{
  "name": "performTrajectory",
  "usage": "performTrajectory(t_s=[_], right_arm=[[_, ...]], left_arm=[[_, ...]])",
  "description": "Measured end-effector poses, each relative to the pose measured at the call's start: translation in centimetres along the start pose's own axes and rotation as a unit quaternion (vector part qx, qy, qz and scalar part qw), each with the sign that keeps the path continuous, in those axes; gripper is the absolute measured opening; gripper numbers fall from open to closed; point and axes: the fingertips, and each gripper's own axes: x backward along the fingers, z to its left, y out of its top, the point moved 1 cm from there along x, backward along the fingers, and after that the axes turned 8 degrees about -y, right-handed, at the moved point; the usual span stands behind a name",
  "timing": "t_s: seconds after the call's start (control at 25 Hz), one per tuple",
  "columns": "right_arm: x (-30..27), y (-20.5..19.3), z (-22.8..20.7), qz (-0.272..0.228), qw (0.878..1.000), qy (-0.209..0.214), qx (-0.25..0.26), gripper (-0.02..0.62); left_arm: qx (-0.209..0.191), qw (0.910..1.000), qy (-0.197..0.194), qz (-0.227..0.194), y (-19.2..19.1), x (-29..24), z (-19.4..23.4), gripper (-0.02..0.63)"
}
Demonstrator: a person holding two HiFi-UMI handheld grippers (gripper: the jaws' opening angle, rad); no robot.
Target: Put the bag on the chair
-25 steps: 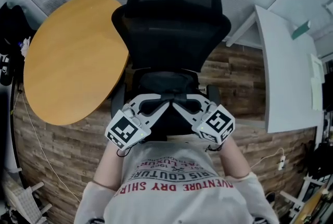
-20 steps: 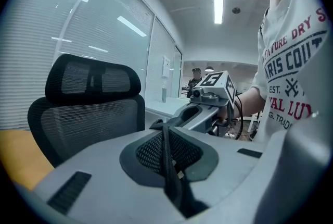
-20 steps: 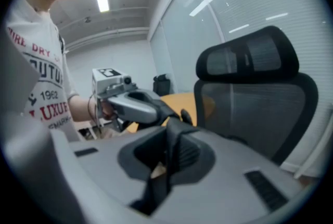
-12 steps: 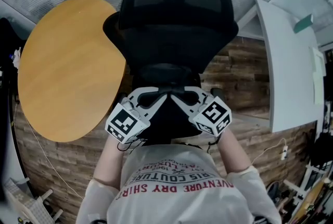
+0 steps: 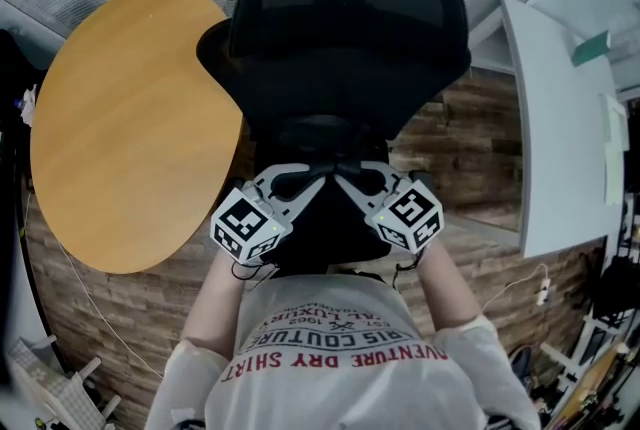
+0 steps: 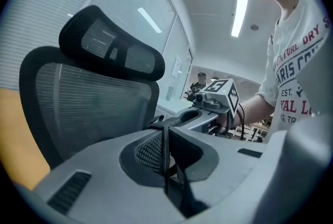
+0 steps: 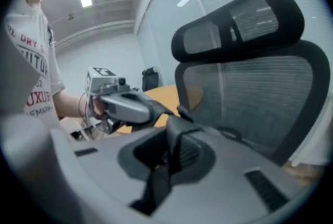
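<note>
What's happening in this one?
A person holds a black bag just in front of the backrest of a mesh office chair. The left gripper and the right gripper are each shut on one of its straps. Whether the bag already rests on the seat can't be told.

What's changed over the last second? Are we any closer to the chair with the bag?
The left hand-held gripper and right hand-held gripper carried the bag forward, closer to the chair backrest. Both stay shut on its straps; the chair and round table haven't moved.
</note>
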Motion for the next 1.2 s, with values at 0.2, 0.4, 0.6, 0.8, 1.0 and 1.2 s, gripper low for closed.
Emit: performTrajectory(t_s=[0.2,0.4,0.6,0.8,1.0,1.2], right_arm=[[-1.4,-2.8,-1.7,0.026,0.999,-0.021,-0.034,0.051],[-2.6,-7.0,-3.4,0.079,0.995,-0.053,-0.043,0.051],[-3.7,-9.1,-4.9,0.109,0.991,-0.071,-0.043,0.058],[-4.6,-10.2,-6.2,0.131,0.987,-0.083,-0.045,0.072],[-4.1,-10.8,-7.1,0.124,0.984,-0.114,-0.065,0.158],[-3.3,-10.1,-7.8,0.094,0.98,-0.157,-0.076,0.234]], left_arm=[[0.041,0.999,-0.017,0.013,-2.3,-1.2,1.4,0.052],[0.056,0.9979,-0.024,0.024,-4.6,-2.7,2.5,0.052],[0.065,0.9961,-0.029,0.052,-7.6,-4.1,3.2,0.052],[0.092,0.9933,-0.011,0.07,-10.7,-5.1,4.8,0.052],[0.085,0.9932,0.018,0.078,-12.6,-5.7,5.7,0.052],[0.101,0.9923,0.038,0.061,-12.6,-5.7,5.6,0.118]])
